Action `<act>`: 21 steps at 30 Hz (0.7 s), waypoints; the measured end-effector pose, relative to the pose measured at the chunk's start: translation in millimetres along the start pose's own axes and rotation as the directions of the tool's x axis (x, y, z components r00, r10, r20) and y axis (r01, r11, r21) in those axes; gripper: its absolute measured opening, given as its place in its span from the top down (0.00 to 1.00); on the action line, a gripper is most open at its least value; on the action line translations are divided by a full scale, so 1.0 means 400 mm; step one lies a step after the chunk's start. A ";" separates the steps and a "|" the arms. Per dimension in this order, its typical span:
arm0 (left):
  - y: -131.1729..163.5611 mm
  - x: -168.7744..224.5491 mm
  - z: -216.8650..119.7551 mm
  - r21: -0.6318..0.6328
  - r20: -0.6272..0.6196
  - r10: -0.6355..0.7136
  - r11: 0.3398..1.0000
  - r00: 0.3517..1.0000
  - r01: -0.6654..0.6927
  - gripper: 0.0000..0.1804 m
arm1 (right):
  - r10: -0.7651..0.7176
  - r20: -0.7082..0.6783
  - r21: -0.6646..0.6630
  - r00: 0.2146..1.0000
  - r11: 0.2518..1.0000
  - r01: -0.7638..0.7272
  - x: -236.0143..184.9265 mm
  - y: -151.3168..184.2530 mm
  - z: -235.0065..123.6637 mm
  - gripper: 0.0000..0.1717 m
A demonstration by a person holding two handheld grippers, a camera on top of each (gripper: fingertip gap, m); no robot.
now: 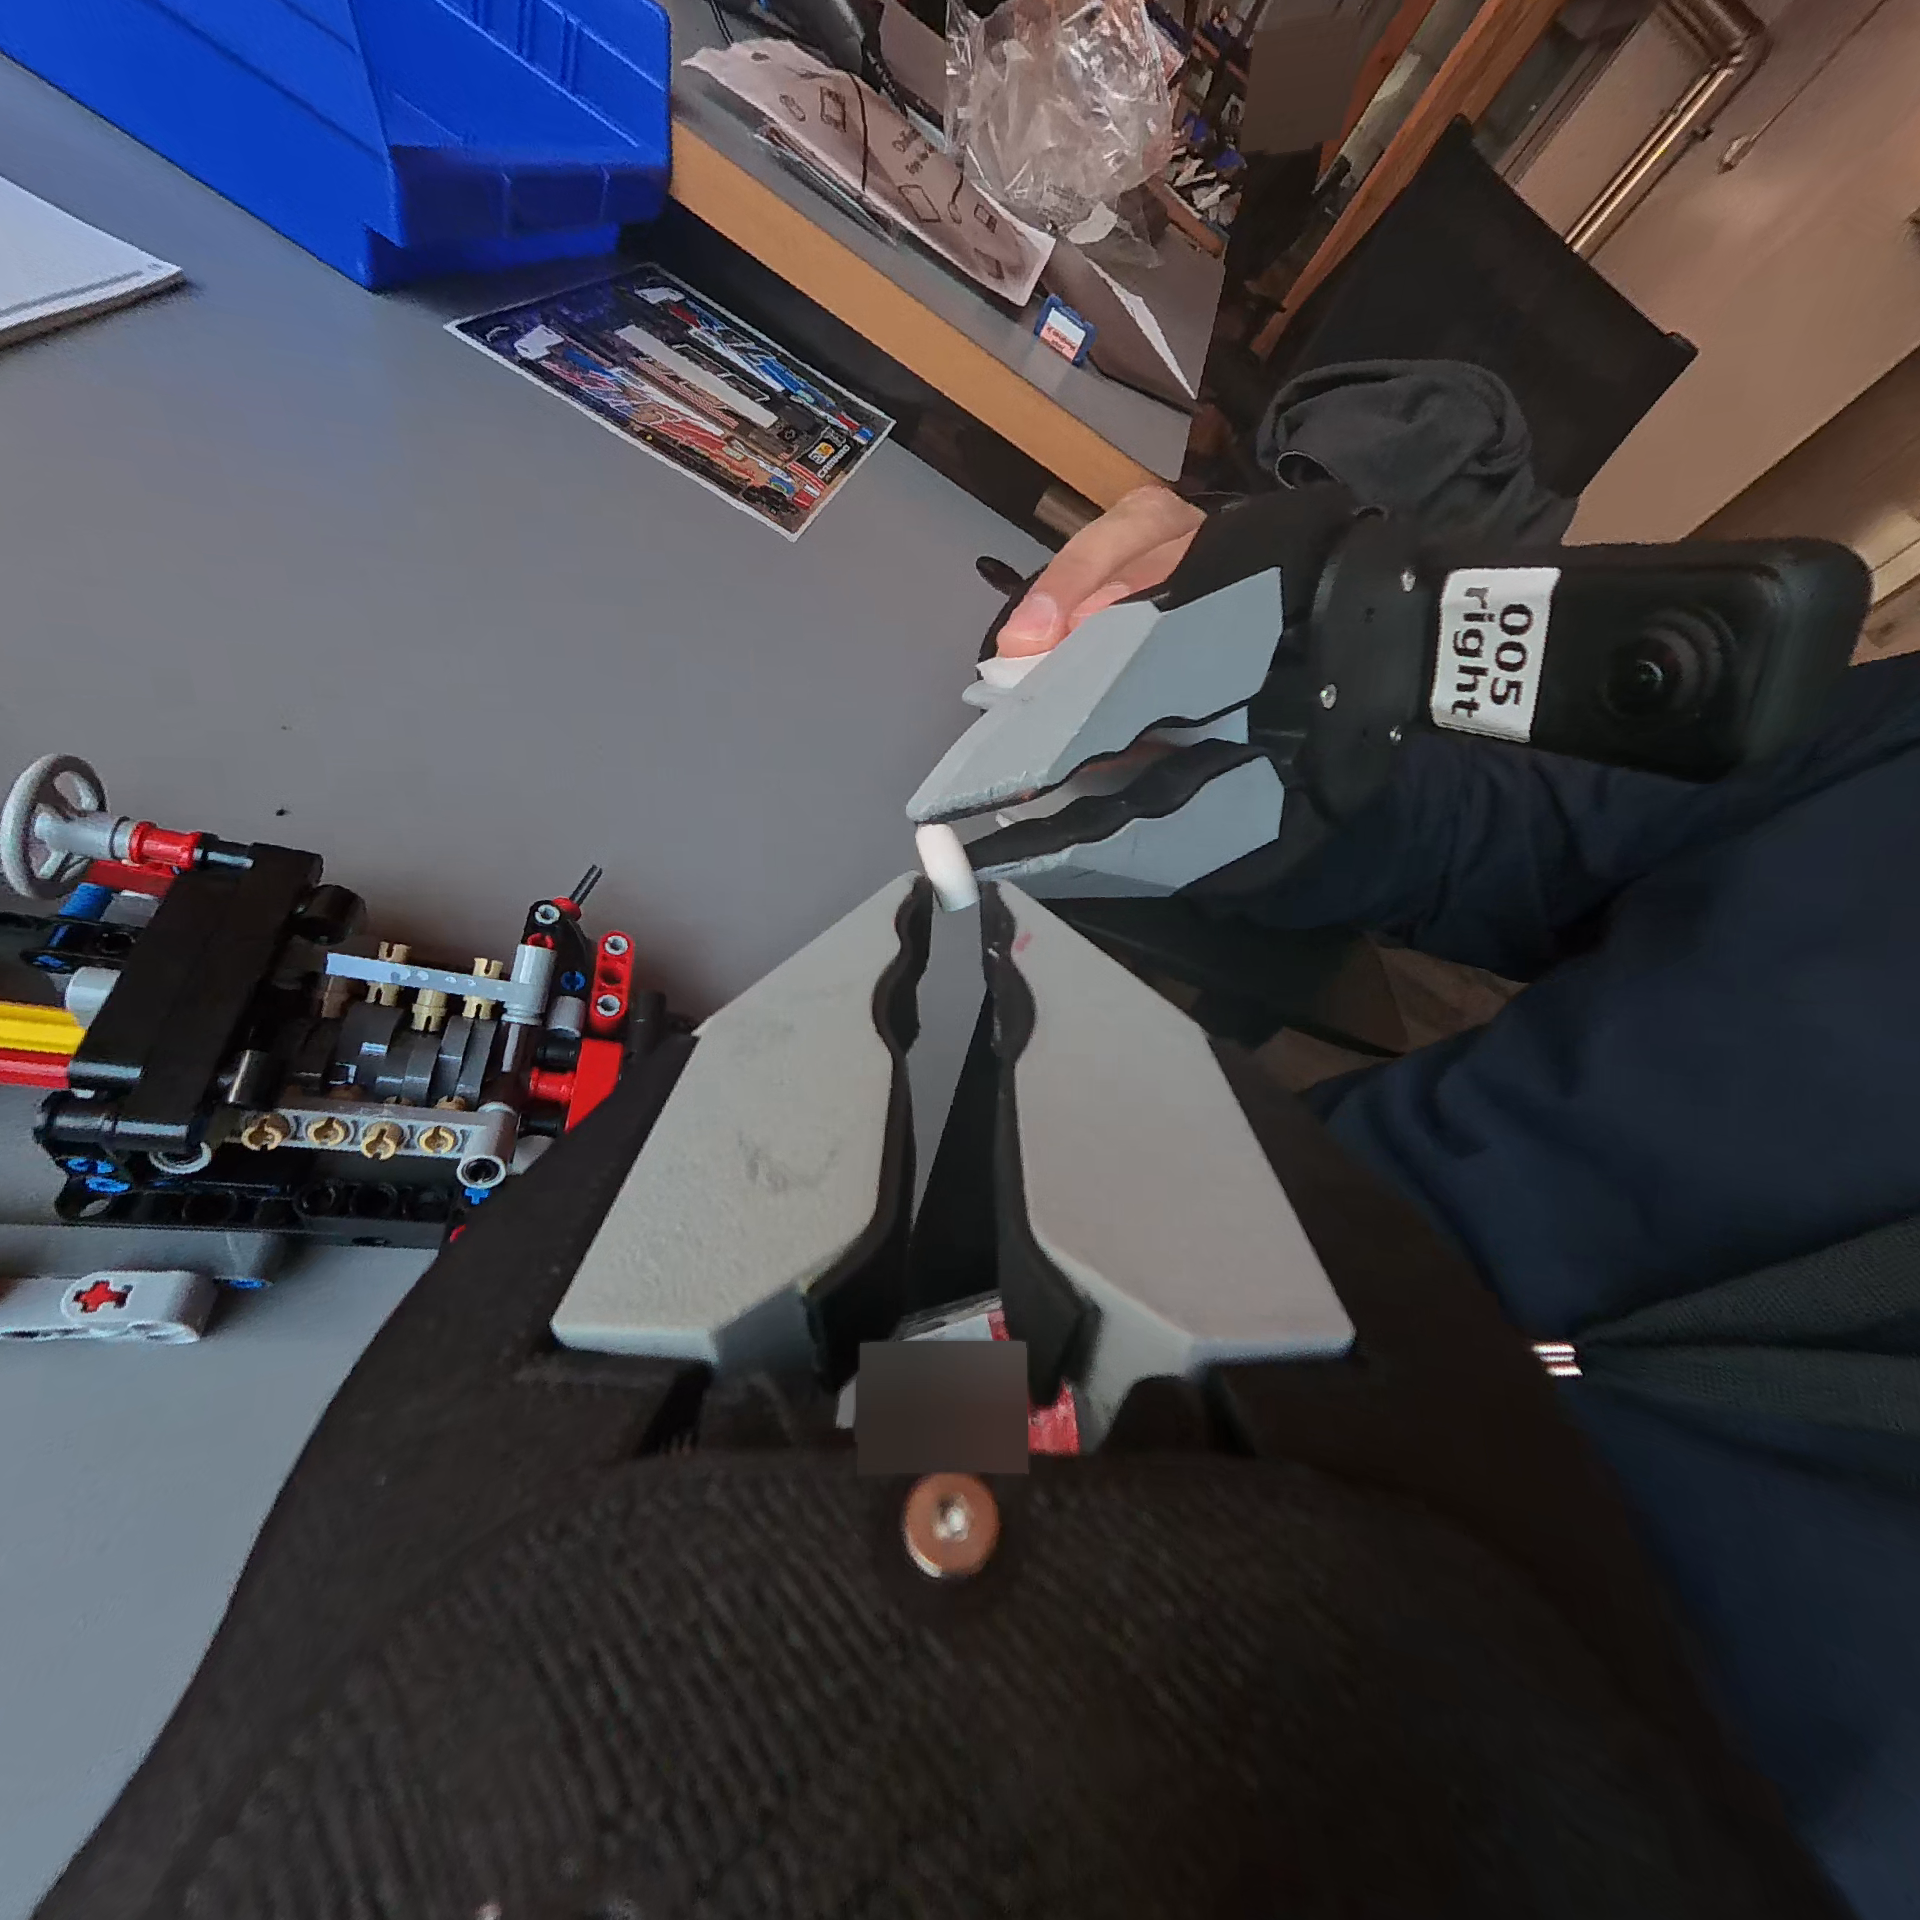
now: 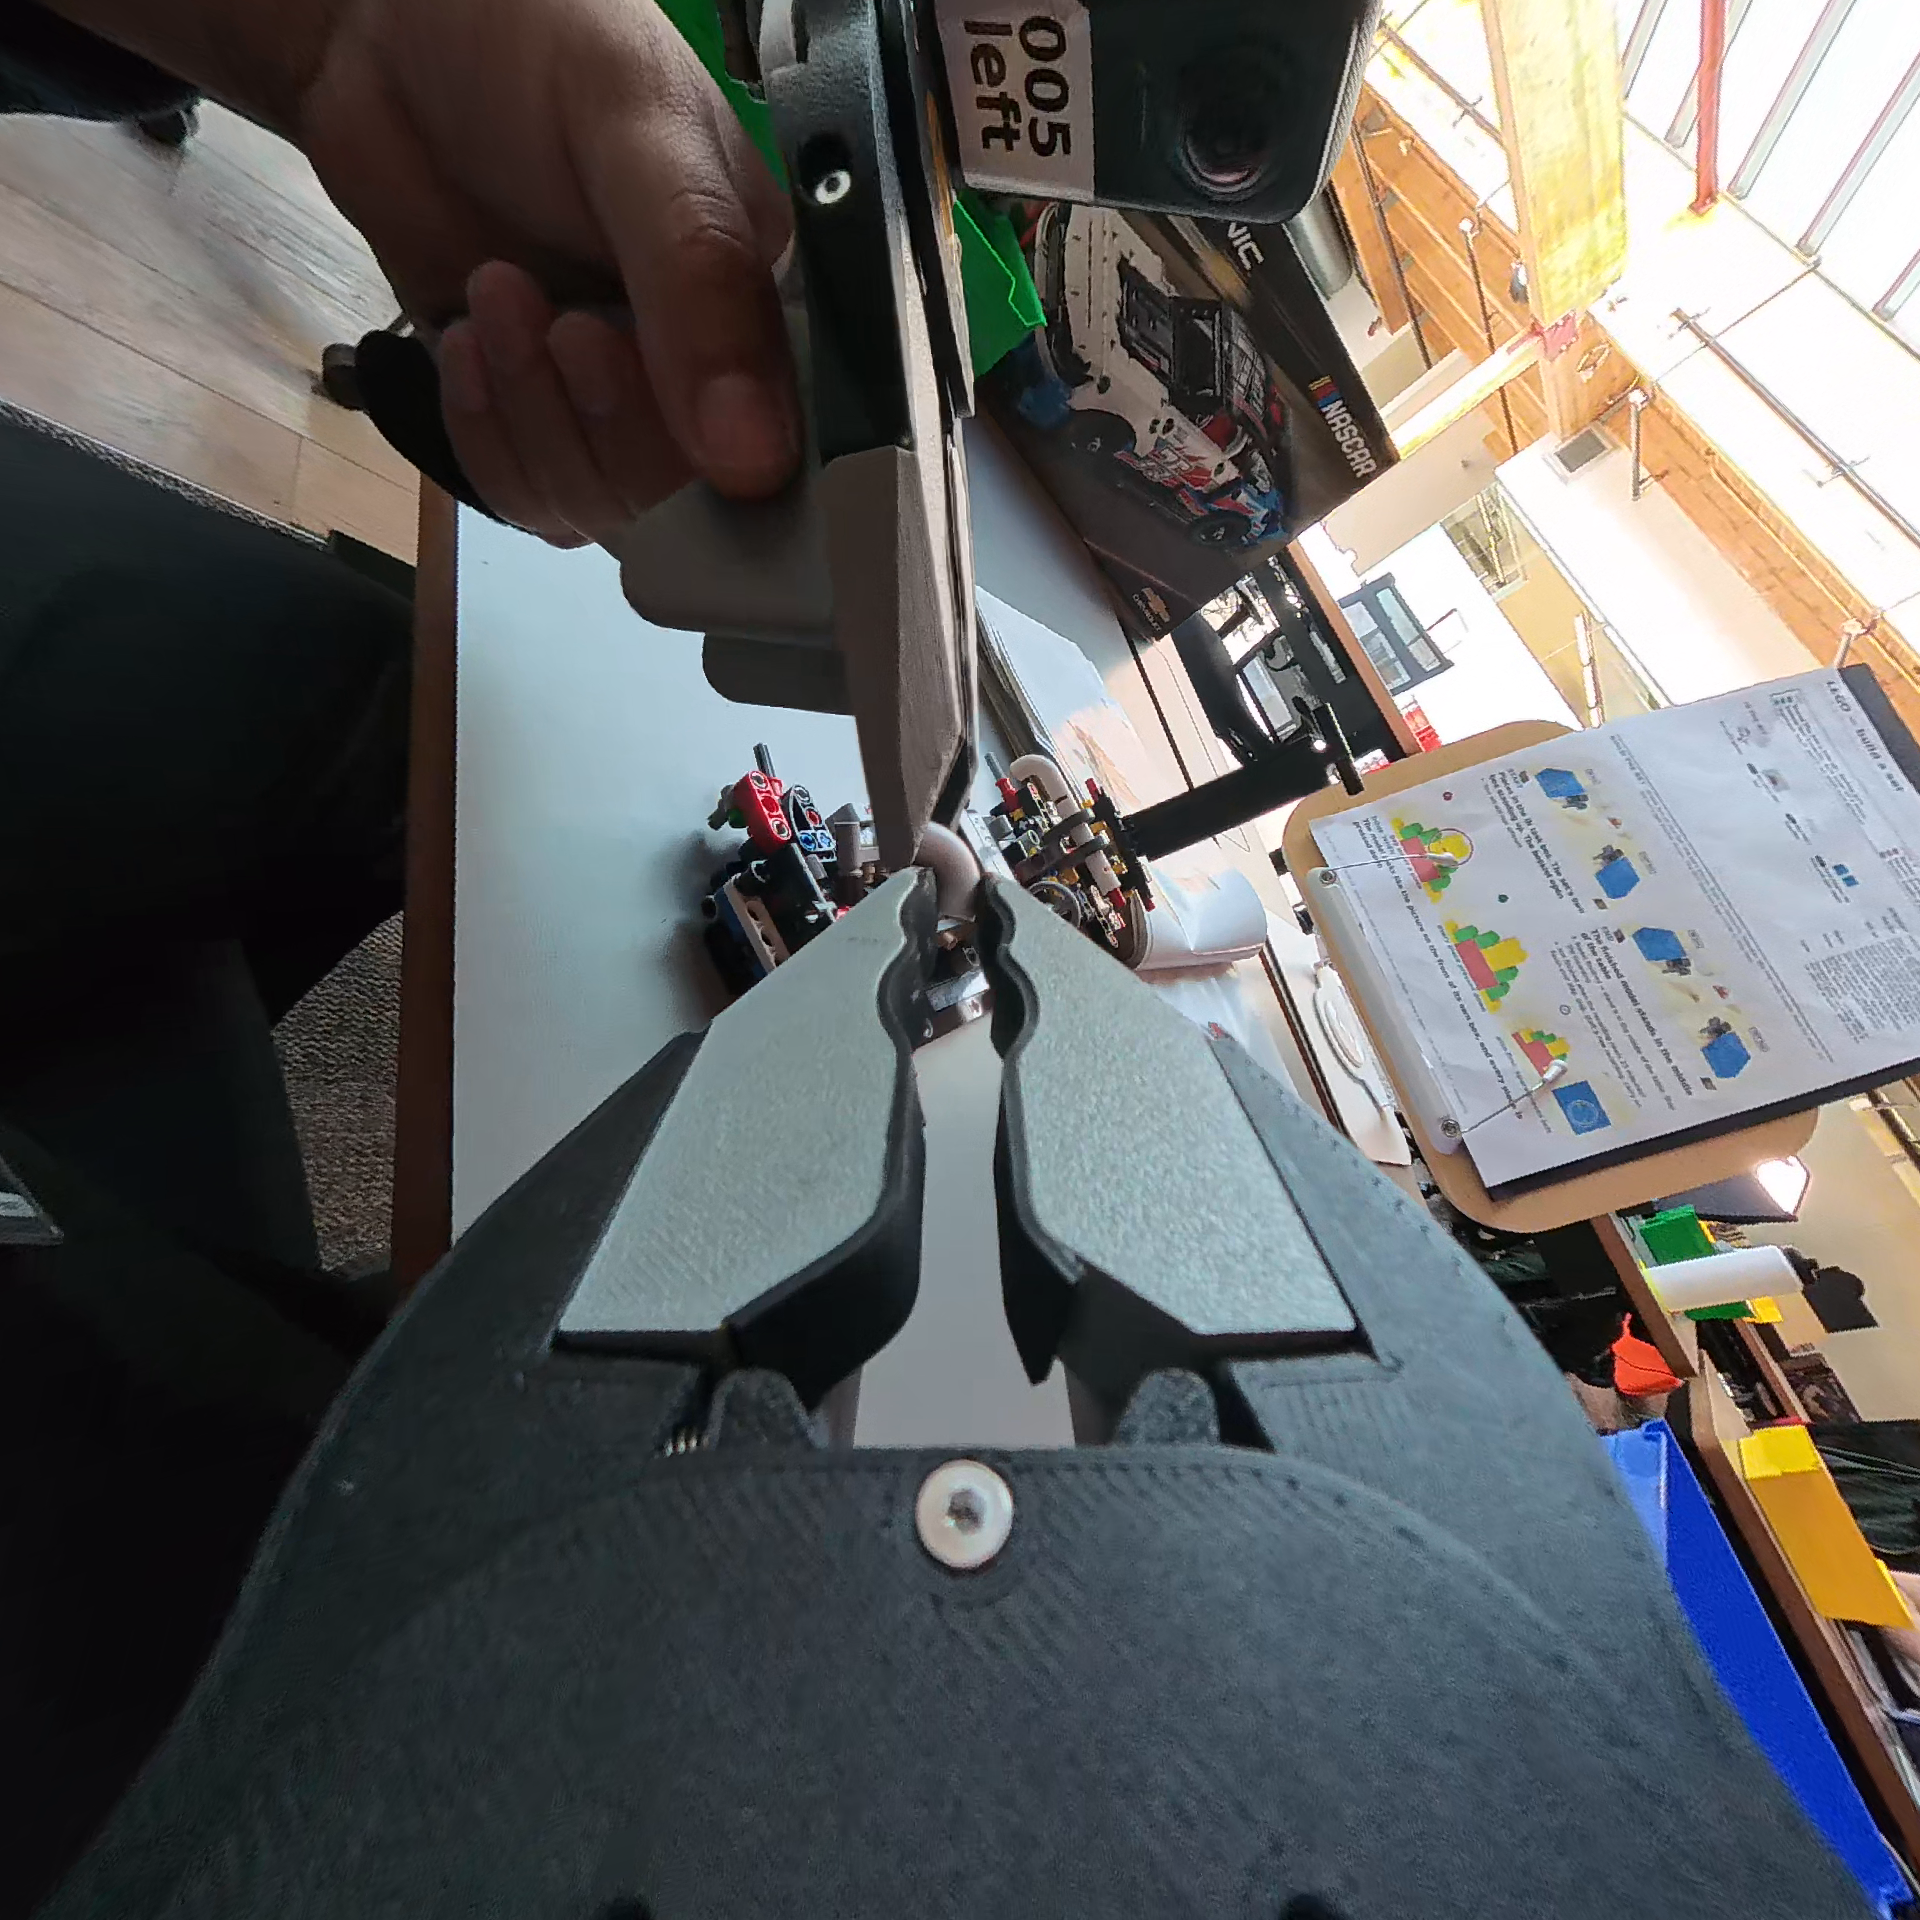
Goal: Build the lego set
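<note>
As both tongs [image 1: 951, 899] clamp it, white tube [image 1: 945, 868] bends.

Writing noted by carrier only; wording not transcribed.

1. White label [image 1: 1491, 655], black print, on the camera body of the right tool [image 1: 940, 831].
2. A like white label [image 2: 1023, 88] on the camera of the left tool [image 2: 925, 842].
3. Printed sticker sheet [image 1: 675, 400] near the far edge of the tabletop [image 1: 416, 623].
4. Dark box [image 2: 1195, 416] with a race-car picture and brand marks.
5. Instruction page [image 2: 1621, 935] on a wooden clipboard [image 2: 1340, 790].
6. Grey beam [image 1: 104, 1304] bearing a red cross mark.
</note>
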State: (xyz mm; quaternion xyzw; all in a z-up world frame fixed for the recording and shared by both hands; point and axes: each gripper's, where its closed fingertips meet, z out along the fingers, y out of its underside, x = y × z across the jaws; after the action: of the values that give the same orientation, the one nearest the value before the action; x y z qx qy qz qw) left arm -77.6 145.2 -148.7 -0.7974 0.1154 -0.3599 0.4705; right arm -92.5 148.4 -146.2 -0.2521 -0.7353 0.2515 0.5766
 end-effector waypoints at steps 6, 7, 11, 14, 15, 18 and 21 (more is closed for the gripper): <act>-0.003 0.006 -0.011 0.008 -0.022 -0.024 1.000 0.999 0.024 0.95 | -0.032 -0.025 0.003 0.999 0.999 0.032 0.004 -0.013 0.006 0.97; -0.004 0.005 -0.013 0.010 -0.016 -0.019 1.000 1.000 0.019 0.97 | -0.039 -0.031 0.003 0.999 0.999 0.039 0.007 -0.016 0.007 0.97; -0.008 0.008 -0.023 0.017 -0.022 -0.016 1.000 1.000 0.016 0.97 | -0.065 -0.044 0.007 0.997 0.998 0.066 0.010 -0.027 0.010 0.98; -0.010 0.008 -0.031 0.016 -0.034 -0.037 0.999 0.999 0.038 0.96 | -0.100 -0.057 0.002 0.993 0.995 0.101 0.012 -0.034 0.012 0.98; -0.011 0.007 -0.035 0.018 -0.032 -0.036 0.999 0.999 0.037 0.95 | -0.104 -0.061 0.003 0.993 0.995 0.104 0.013 -0.036 0.011 0.97; -0.017 0.002 -0.050 0.032 -0.017 -0.037 0.999 0.999 0.037 0.94 | -0.101 -0.067 0.002 0.993 0.995 0.101 0.017 -0.038 0.010 0.97; -0.017 0.005 -0.053 0.023 -0.025 -0.052 0.998 0.998 0.052 0.91 | -0.105 -0.073 0.002 0.992 0.994 0.106 0.017 -0.039 0.009 0.97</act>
State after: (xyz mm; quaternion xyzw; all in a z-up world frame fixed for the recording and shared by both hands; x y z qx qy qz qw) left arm -91.8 133.7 -135.6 -0.7899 0.0961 -0.3832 0.4690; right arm -98.8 141.0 -131.5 -0.2201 -0.7254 0.2135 0.6163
